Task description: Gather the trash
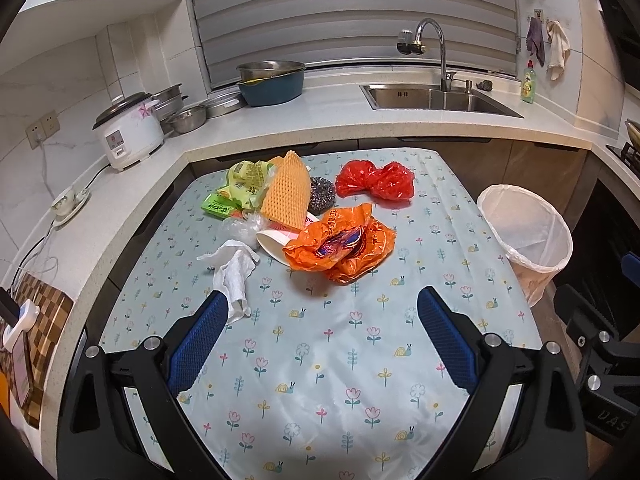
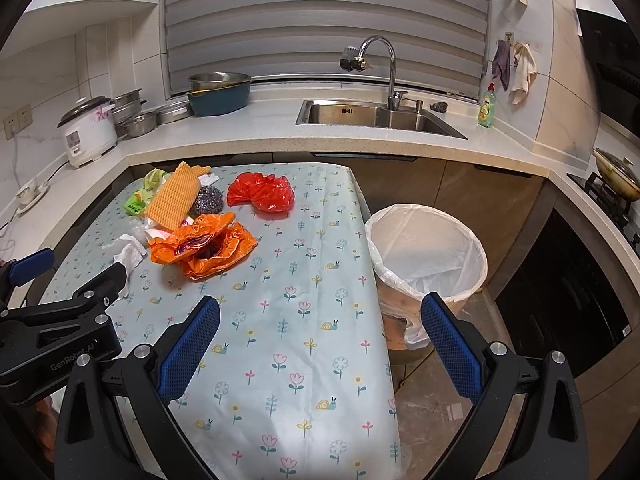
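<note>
A heap of trash lies at the far left of the flowered table: an orange plastic bag, a red bag, an orange foam net, a steel scourer, green wrappers, a white paper cup and a crumpled tissue. My left gripper hovers open over the table, its left finger close to the tissue. My right gripper is open near the table's right edge, empty. A bin with a white liner stands on the floor right of the table.
A counter wraps around behind, with a rice cooker, steel bowls, a blue basin, a sink with a tap and a soap bottle. A stove with a pan is at far right.
</note>
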Tool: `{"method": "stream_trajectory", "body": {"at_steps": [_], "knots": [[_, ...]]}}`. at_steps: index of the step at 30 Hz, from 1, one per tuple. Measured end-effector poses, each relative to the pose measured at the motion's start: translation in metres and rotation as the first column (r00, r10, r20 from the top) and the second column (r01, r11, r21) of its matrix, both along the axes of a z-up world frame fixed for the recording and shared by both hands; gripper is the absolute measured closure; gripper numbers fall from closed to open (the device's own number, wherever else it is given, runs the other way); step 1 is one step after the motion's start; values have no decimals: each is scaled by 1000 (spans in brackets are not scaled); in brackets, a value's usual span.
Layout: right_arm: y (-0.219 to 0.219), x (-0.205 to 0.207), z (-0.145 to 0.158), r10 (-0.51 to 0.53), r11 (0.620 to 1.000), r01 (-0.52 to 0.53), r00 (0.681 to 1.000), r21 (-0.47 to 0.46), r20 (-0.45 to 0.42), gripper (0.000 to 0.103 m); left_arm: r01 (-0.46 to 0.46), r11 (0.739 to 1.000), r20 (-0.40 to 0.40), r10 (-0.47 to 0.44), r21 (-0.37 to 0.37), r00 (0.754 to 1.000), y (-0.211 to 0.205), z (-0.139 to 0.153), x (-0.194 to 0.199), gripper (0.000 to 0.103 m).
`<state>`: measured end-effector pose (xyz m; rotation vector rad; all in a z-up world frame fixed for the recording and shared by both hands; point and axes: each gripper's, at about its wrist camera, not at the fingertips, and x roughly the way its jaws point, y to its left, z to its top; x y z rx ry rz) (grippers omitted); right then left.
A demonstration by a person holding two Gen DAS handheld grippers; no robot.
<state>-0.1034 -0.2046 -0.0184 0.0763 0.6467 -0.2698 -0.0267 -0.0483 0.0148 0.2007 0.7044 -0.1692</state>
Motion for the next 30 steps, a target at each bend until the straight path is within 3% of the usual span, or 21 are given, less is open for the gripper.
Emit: {"method": "stream_trajectory", "body": {"at_steps": [30], "knots": [[0, 4, -5, 5, 1000, -5, 1000, 16, -6, 7, -15, 1000, -28, 15, 2, 999, 0, -4, 7, 12]]}}
